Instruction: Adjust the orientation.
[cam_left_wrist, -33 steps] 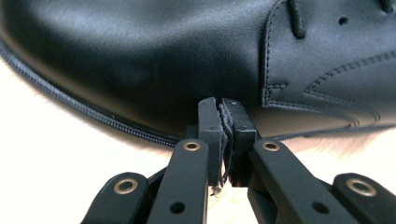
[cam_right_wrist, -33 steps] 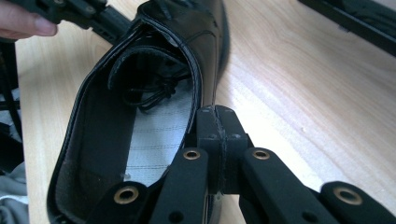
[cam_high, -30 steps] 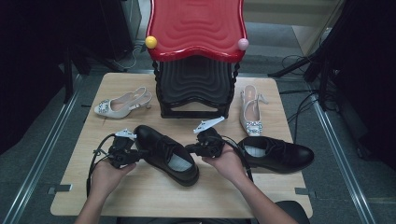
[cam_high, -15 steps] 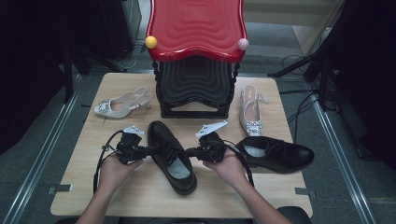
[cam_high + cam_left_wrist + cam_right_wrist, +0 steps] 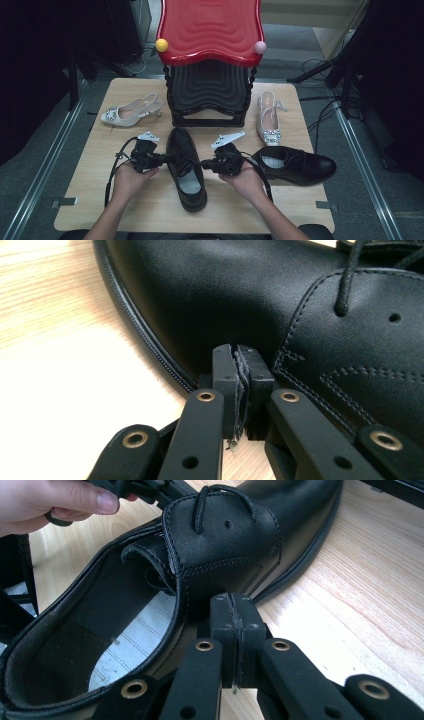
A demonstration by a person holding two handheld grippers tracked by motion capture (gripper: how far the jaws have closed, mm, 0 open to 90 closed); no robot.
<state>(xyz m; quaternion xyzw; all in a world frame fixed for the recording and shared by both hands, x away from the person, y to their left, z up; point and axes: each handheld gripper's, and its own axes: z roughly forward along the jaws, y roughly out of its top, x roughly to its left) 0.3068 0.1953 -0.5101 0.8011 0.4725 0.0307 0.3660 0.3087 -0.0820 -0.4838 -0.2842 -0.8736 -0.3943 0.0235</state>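
Both your grippers are closed with nothing between the jaws: the left gripper (image 5: 162, 159) presses one flank of the black lace-up shoe (image 5: 186, 167) at mid-table, toe toward the red-topped rack (image 5: 210, 35), the right gripper (image 5: 206, 164) the other. Push evenly so it slides straight without twisting.

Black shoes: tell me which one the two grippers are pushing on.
The black shoe near the table's middle, toe pointing at the red-topped rack. The left gripper and right gripper flank it, shut; the other black shoe lies untouched at right.
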